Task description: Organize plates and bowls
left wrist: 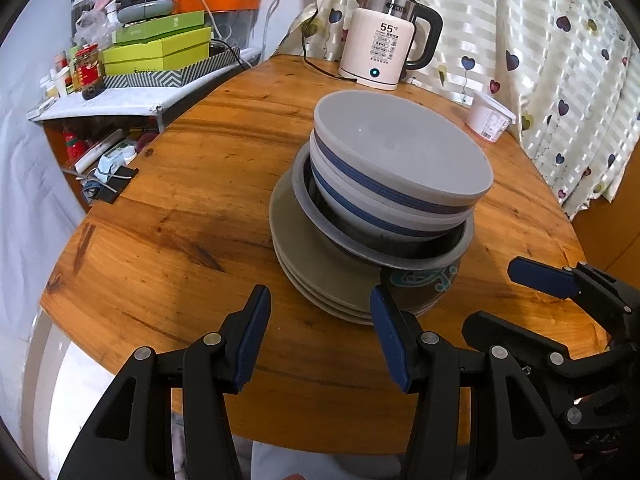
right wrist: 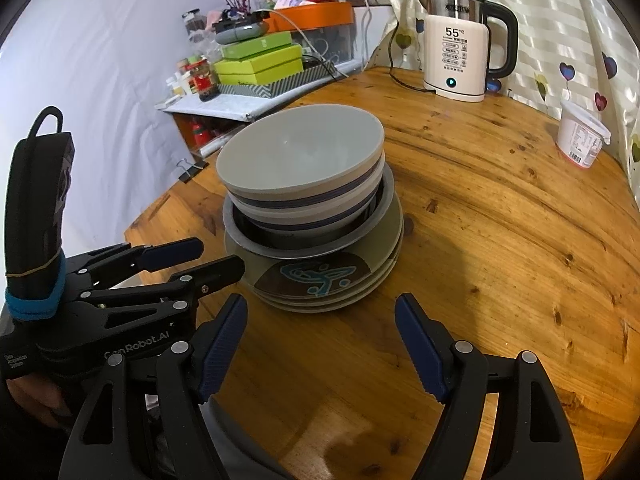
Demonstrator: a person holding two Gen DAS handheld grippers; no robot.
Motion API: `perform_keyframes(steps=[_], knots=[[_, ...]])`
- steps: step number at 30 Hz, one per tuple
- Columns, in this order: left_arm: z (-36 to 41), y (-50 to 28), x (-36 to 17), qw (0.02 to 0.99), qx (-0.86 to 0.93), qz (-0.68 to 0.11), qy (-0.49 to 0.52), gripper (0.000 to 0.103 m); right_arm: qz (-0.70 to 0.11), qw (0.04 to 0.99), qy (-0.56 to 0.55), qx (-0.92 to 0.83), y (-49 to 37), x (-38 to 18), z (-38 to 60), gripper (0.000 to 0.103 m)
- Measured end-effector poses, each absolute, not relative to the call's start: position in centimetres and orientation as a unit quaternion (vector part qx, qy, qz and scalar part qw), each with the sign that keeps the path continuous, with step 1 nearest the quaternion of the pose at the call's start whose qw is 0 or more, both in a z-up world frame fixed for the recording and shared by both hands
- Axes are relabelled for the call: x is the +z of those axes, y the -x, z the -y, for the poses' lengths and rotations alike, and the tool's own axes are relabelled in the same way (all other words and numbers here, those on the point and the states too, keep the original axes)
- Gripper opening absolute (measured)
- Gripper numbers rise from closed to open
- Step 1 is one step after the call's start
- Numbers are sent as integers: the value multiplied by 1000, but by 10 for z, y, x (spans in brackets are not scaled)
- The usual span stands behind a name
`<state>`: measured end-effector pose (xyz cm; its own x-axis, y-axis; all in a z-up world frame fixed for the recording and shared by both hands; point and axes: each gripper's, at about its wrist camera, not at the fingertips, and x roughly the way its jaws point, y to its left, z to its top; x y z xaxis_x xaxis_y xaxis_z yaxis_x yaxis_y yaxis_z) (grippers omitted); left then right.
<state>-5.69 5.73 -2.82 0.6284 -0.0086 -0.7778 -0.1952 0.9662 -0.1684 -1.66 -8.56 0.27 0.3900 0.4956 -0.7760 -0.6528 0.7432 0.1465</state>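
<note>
Both my left tongs (left wrist: 318,306) and right tongs (right wrist: 320,314) gape open, gripping nothing, just short of the stack of bowls (left wrist: 400,168) and plates (left wrist: 320,276) mid-bench (left wrist: 180,208).

One pile of crockery stands near the middle of the round wooden bench (left wrist: 168,208). At the bottom lie several flat olive-grey plates (right wrist: 320,280), stacked level; the top plate shows a dark patch with a light blue pattern on its near side. On them sits a wide grey bowl with a dark inside (left wrist: 384,250). Nested in it are two pale grey bowls with a blue band round the outside (left wrist: 400,168), upright, the upper one empty and leaning slightly off centre.
</note>
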Motion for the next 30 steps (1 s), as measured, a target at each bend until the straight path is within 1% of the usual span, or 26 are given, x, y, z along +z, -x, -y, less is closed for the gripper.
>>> perform_keyframes(steps=[30], knots=[[-55,54,-31,890,56,-439,112,53,-431,828,93,347,19,1,82,78]])
